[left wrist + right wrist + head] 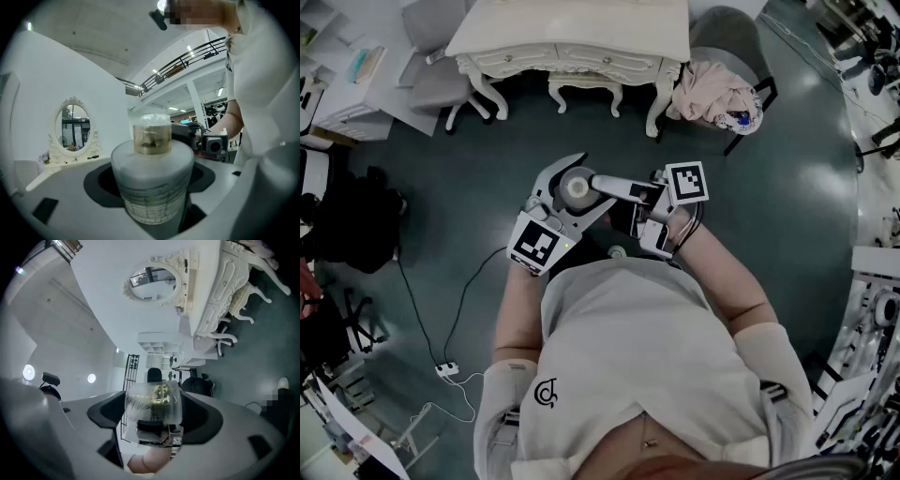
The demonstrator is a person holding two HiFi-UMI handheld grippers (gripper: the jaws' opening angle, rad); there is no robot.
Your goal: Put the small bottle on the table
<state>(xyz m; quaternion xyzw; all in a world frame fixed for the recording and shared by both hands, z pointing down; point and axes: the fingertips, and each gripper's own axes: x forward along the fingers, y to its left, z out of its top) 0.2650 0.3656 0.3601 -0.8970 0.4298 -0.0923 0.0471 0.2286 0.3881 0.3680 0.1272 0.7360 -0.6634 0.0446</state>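
Dark floor [769,141] lies open up to the white table [581,28], its near top bare, a draped chair [727,33] just beside it. Well short of the table, the bottle [152,178] is clamped by its frosted body in the wide-spread left gripper [581,186], while the right gripper [154,416], equally wide, pinches its clear cap [152,401]. Small, stiff, likely light and slick glass: trust the body grip, since the cap may slip off, and set it upright back from the table's edge.

Illegible print on small bottle [152,201]
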